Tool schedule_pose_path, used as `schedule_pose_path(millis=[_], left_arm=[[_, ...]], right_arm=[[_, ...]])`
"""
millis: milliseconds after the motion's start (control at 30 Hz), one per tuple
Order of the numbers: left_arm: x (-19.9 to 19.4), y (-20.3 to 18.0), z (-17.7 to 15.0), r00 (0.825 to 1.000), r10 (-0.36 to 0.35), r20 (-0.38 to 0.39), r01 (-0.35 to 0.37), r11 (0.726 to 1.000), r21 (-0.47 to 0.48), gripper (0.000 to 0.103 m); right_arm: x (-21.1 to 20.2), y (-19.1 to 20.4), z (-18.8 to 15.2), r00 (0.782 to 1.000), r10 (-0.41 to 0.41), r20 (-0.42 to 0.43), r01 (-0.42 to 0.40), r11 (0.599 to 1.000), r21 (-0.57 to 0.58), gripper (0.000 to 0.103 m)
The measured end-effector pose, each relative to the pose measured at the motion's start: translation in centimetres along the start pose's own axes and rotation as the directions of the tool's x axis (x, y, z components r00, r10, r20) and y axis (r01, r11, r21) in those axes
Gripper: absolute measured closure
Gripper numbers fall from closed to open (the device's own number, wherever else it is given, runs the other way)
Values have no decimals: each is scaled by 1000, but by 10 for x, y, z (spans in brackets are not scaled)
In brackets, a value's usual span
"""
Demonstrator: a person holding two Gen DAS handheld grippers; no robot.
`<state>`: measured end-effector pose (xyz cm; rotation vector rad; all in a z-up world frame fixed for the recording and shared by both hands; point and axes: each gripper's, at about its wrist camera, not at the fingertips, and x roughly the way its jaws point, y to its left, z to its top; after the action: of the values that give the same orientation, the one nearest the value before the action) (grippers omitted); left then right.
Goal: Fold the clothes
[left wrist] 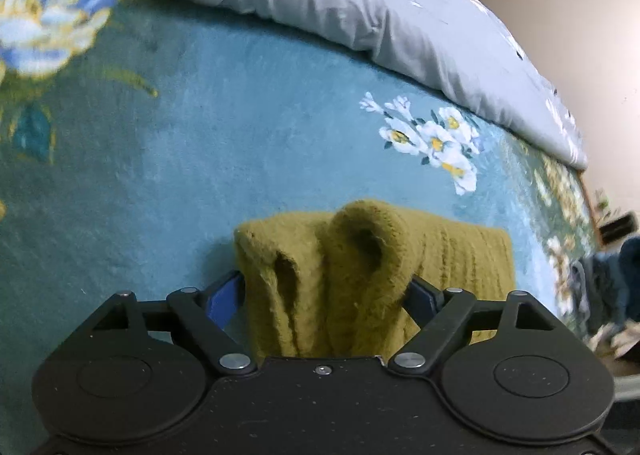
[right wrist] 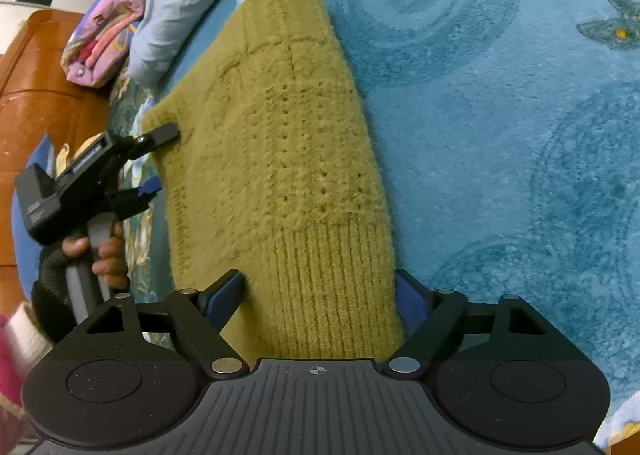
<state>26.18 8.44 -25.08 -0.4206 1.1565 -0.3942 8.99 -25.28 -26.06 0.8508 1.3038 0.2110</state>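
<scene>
An olive-green knitted sweater (right wrist: 280,135) lies folded lengthwise on the teal floral blanket (right wrist: 500,135). In the right wrist view its ribbed hem (right wrist: 332,295) sits between the wide-apart blue pads of my right gripper (right wrist: 320,287), which stands open over it. My left gripper (right wrist: 158,159) is at the sweater's left edge, its fingers spread apart. In the left wrist view a bunched, raised fold of the sweater (left wrist: 360,263) sits between the spread pads of the left gripper (left wrist: 324,287), and the pads do not squeeze it.
A grey-blue quilt (left wrist: 360,7) lies along the far side of the bed. A pink patterned bundle (right wrist: 108,19) rests against the orange wooden headboard (right wrist: 40,95). A hand (right wrist: 108,255) holds the left gripper's handle. Dark blue cloth (left wrist: 616,275) shows at the bed's right edge.
</scene>
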Motion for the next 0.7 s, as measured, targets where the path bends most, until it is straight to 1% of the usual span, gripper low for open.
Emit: schedule_pose_path(millis=[33,67,100,133,167,200,267,367,467,533,600,633,700], left_arm=[[-1,1,-1,1000,-11,8,11,1000,-13,24],[-1,1,-2,1000,-9,15,9,1000,-16,29],[0,0,-2,1000,-5,17,6,1000,-15,33],[0,-2,-3,1000,-2,18,3,1000,-14,42],[1,-4,-3,1000,5,17,-5,1000,-12,50],[1,-6,-2,1000,9,19,-9,1000,-10,55],[0,-12,-3,999,24,34,-24,1000,-3,70],[-7,-21,-6,997,42,62,-41,999,-11,76],[-20,-33,-12,994,51,100,-47,998,-40,78],[-29,-43,-19,991,63,119,-55,996,-64,79],[-36,-54,-28,988,83,134,-70,993,-97,79],[-40,-60,-35,986,89,144,-70,989,-130,80],[-44,-73,-49,981,103,165,-69,977,-202,80]], right_arm=[[0,-1,0,1000,3,-1,-3,1000,7,32],[-1,-2,1,1000,5,-2,-5,1000,13,36],[-1,-2,1,1000,5,-3,-5,1000,17,44],[-2,-3,1,1000,7,-6,-7,1000,19,48],[-4,-3,2,1000,10,-10,-10,1000,19,54],[-5,-2,4,1000,17,-16,-17,1000,19,60],[-7,1,7,999,22,-32,-21,1000,14,65],[-11,3,20,997,31,-76,-30,999,10,68],[-21,6,43,989,18,-149,-29,997,-74,70],[-29,9,66,981,-8,-193,-22,988,-156,70],[-39,13,100,971,-51,-236,-11,967,-256,71],[-44,17,118,965,-77,-250,-5,951,-310,71],[-53,27,157,951,-130,-279,0,906,-423,71]])
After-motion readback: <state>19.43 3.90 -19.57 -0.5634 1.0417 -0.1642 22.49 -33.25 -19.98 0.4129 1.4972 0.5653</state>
